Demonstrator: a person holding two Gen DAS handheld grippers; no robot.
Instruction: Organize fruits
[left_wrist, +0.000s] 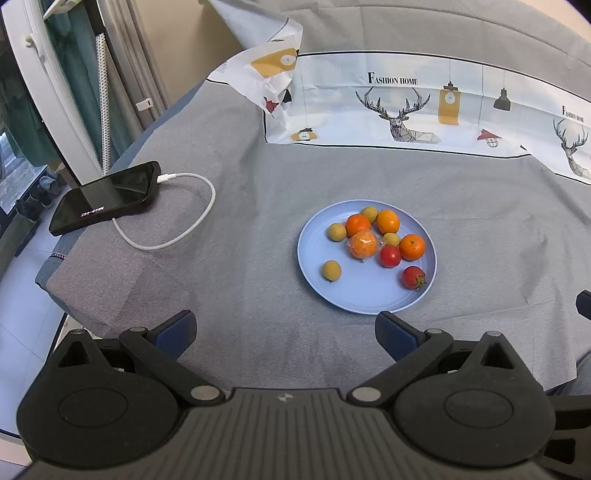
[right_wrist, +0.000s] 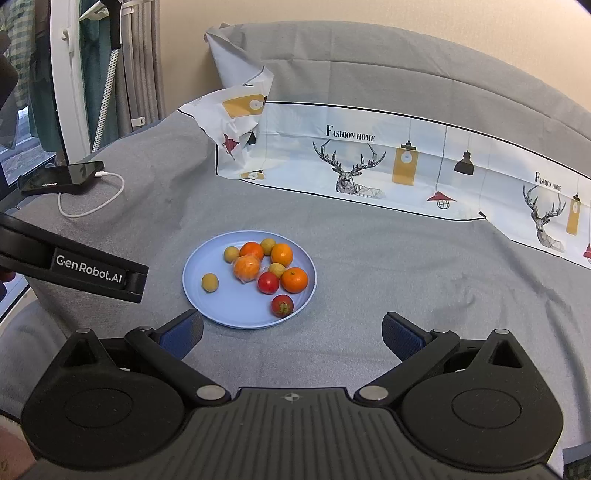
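Note:
A light blue plate (left_wrist: 354, 299) (right_wrist: 221, 314) lies on the grey cloth. It holds several small fruits: oranges (left_wrist: 412, 246) (right_wrist: 294, 280), one of them wrapped in clear film (left_wrist: 363, 243) (right_wrist: 246, 267), two red tomatoes (left_wrist: 413, 277) (right_wrist: 282, 305), and yellow-green longans (left_wrist: 331, 270) (right_wrist: 209, 282). My left gripper (left_wrist: 286, 334) is open and empty, just short of the plate's near rim. My right gripper (right_wrist: 291, 338) is open and empty, near the plate's near right rim. The left gripper's body (right_wrist: 88, 271) shows at the left of the right wrist view.
A black phone (left_wrist: 105, 197) (right_wrist: 61, 178) with a white charging cable (left_wrist: 177, 218) lies at the far left near the table edge. A printed deer-pattern sheet (left_wrist: 406, 107) (right_wrist: 369, 162) stands along the back. A window frame and curtains are at the left.

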